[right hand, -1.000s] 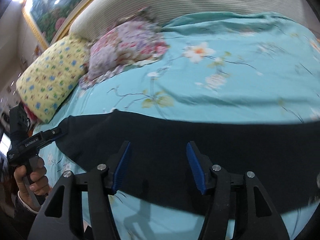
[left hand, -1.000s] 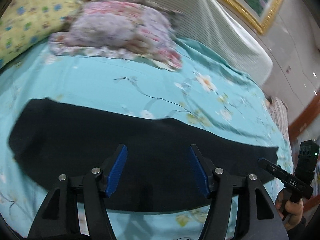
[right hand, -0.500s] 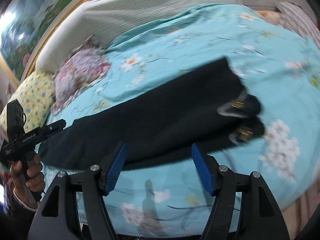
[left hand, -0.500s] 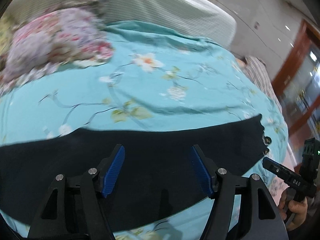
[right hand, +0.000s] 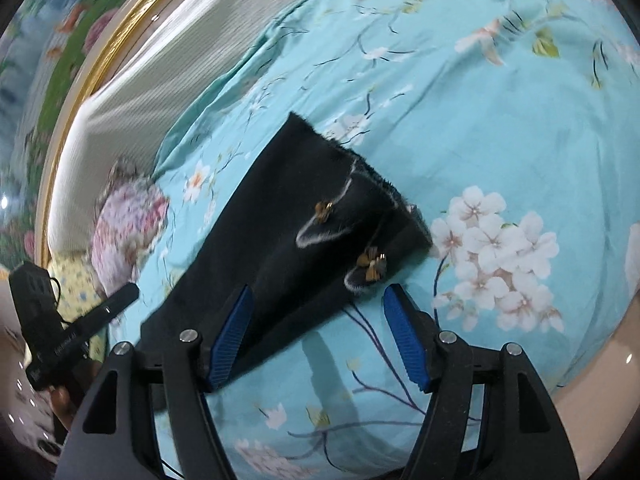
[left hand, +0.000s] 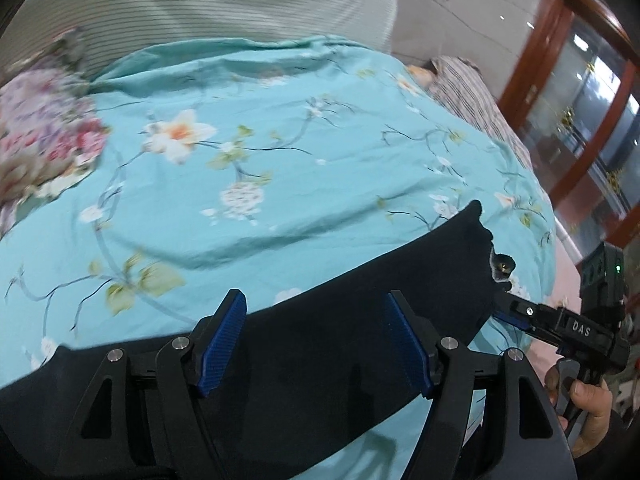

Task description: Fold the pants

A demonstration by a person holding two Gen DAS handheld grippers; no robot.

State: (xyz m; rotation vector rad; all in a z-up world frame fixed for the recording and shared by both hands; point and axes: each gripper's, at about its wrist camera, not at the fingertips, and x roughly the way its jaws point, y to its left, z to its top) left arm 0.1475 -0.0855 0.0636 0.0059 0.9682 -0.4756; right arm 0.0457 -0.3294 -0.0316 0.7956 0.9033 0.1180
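Black pants lie flat and folded lengthwise across a turquoise floral bedspread. Their hem end carries small gold bow ornaments and a fuzzy edge. My left gripper is open above the middle of the pants. My right gripper is open above the pants' near corner by the hem. The right gripper also shows in the left wrist view, beside the hem end. The left gripper shows in the right wrist view.
A floral pillow and a yellow pillow lie by the striped headboard. A striped cloth lies at the bed's far right edge. A wooden door frame stands beyond it.
Both grippers have swept to the right along the pants toward the hem end. The hem with its bow ornaments has come into view. Both stay open.
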